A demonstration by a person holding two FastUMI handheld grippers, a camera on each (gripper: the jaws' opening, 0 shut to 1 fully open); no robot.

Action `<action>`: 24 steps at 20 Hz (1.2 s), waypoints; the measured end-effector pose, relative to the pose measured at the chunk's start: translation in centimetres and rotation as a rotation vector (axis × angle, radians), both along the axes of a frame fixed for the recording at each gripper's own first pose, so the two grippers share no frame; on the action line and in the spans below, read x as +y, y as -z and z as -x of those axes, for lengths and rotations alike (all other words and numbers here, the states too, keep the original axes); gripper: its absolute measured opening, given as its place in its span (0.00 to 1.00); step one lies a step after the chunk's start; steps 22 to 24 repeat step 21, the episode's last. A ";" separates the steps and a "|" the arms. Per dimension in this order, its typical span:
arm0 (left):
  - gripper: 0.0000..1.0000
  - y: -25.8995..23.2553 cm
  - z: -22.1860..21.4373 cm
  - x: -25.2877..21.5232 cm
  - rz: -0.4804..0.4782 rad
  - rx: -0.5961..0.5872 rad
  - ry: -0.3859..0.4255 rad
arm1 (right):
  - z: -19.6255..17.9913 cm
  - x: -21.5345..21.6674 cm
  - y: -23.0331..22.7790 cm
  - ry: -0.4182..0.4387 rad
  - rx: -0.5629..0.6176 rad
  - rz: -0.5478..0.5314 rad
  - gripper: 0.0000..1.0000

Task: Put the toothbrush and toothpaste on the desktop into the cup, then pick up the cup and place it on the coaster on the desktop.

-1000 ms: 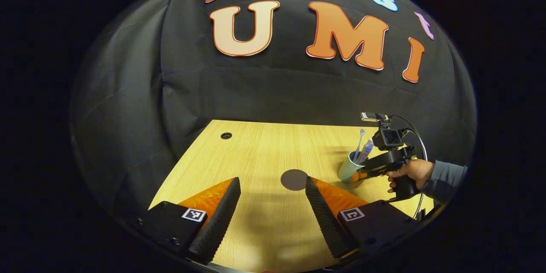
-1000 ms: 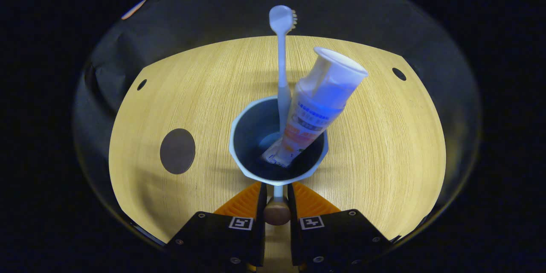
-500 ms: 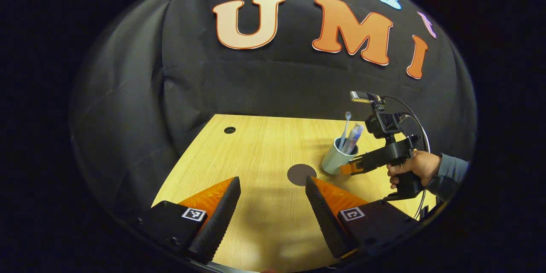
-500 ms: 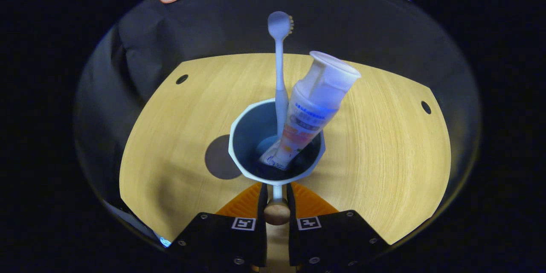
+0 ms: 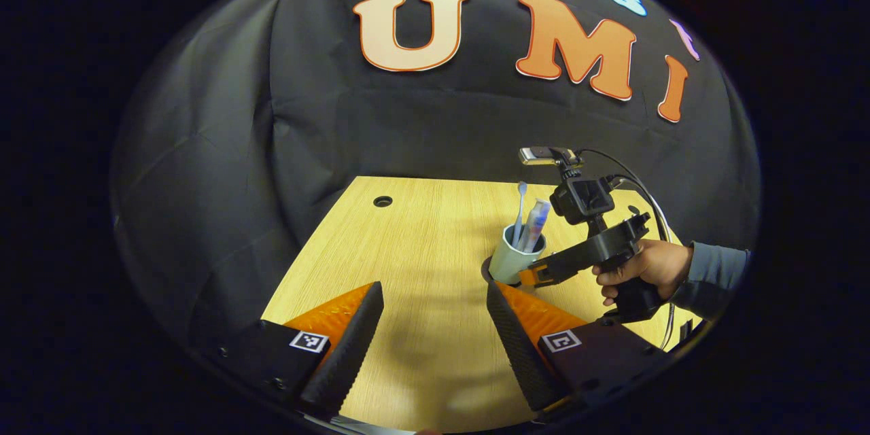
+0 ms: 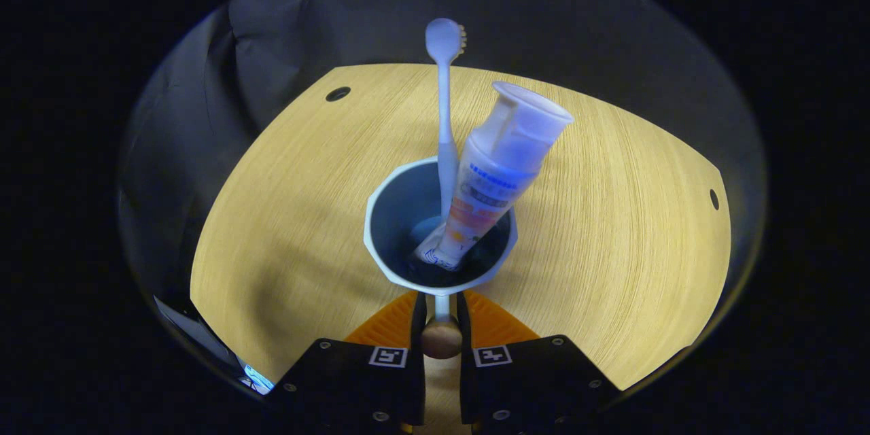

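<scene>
A pale blue cup (image 6: pixel 401 180) holds a white toothbrush (image 6: pixel 446 115), standing upright, and a toothpaste tube (image 6: pixel 503 163) leaning to the right. My right gripper (image 6: pixel 440 307) is shut on the cup's thin handle at the near side. In the left gripper view the cup (image 5: pixel 510 263) stands over the dark round coaster (image 5: pixel 485 269), of which a sliver shows at its base; I cannot tell whether it rests there. The right gripper (image 5: pixel 533 276) holds it from the right. My left gripper (image 5: pixel 433 289) hangs open above the desk's near part, with nothing between its fingers.
The wooden desk (image 5: pixel 414 238) has a cable hole at its far left (image 5: pixel 383 201); two holes (image 6: pixel 338 93) (image 6: pixel 714 198) show in the right gripper view. A hand (image 5: pixel 646 266) in a grey sleeve holds the right gripper. Black cloth closes off the back and left.
The right gripper has carried the cup leftward across the desk until it covers the coaster, which has vanished under the cup in the right gripper view. The left gripper stays open, barely shifted.
</scene>
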State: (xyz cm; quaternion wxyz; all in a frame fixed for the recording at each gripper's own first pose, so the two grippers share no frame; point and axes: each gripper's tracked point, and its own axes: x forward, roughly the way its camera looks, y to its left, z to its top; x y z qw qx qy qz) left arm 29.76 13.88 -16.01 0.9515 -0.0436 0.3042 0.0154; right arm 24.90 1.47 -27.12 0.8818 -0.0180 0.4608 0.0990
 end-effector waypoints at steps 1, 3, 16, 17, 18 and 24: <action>0.98 0.1 0.0 0.1 0.000 -0.001 0.004 | 0.1 0.2 -0.1 -0.003 -0.013 -0.005 0.25; 0.98 0.4 -0.1 0.0 0.006 0.001 0.016 | 0.1 -0.3 -1.6 -0.010 -0.073 -0.007 0.33; 0.98 -4.7 1.2 -10.0 0.014 -0.133 0.101 | 11.7 -14.0 -13.0 0.145 -0.535 -0.069 0.98; 0.98 -5.1 1.7 -10.7 0.001 -0.140 0.103 | 13.0 -15.3 -13.6 0.171 -0.552 -0.061 0.98; 0.98 -5.7 2.2 -11.5 -0.009 -0.153 0.108 | 14.3 -16.5 -14.0 0.192 -0.574 -0.052 0.98; 0.98 -7.2 3.7 -13.7 -0.025 -0.199 0.113 | 18.8 -19.7 -16.5 0.228 -0.663 -0.046 0.98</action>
